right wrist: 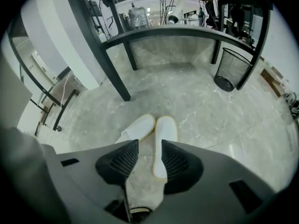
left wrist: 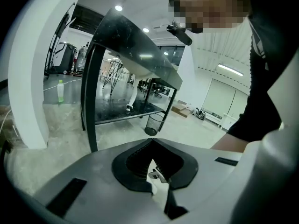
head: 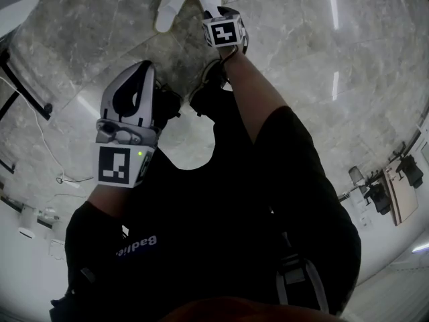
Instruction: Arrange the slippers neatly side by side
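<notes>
Right claw [right wrist: 149,146], spread and empty, points down over the slippers [right wrist: 166,129], lying lengthwise away from it, far ends touching.

The slippers [head: 171,7] are shared by the head view, from far overhead, and the right gripper view, nearer above; the left gripper view is aimed low at the table [left wrist: 135,55] beyond them.

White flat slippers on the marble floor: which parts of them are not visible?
Right gripper view: the open right hand-held gripper covers part of each white flat slipper.
Head view: the top edge cuts both; its marker cube hides part of one.
Left gripper view: no slippers.
</notes>
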Motion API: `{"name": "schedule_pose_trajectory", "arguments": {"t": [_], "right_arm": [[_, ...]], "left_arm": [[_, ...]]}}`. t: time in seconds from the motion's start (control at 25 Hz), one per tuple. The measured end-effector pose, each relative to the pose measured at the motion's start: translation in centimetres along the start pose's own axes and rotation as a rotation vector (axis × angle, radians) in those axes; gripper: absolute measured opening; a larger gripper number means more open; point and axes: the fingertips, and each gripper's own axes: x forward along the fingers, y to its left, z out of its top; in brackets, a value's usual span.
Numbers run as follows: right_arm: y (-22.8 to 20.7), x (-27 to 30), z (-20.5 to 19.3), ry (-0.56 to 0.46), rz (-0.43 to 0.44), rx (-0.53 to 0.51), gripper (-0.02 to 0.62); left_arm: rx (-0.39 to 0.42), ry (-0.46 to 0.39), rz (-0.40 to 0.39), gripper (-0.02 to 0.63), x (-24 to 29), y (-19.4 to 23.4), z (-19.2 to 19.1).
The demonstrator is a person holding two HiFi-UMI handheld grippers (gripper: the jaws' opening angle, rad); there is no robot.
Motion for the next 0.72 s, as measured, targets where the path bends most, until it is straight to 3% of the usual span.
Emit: {"name": "schedule_pose_trajectory", "arguments": {"t": [0.2, 0.32, 0.56, 0.72], "right_arm": [[-1.6, 7.8, 0.1, 0.012, -0.038, -0.089, 0.132], [-2.3, 11.2, -0.6, 0.074, -0.075, -0.145, 0.132], [-4.3, 16.8, -0.8, 0.089, -0.126, -0.182, 0.131], [-5.4, 18.8, -0.9, 0.070, -0.162, -0.179, 0.130]], "left_arm": [[-0.022, -0.029, -0.022, 0.002, 3.2, 2.2, -4.6], [-0.029, -0.058, -0.042, 0.002, 5.1, 3.6, -6.7], [0.115, -0.211, -0.087, 0.002, 7.0, 5.3, -4.5], [0.129, -0.257, -0.101, 0.002, 7.0, 6.8, -4.2]]}}
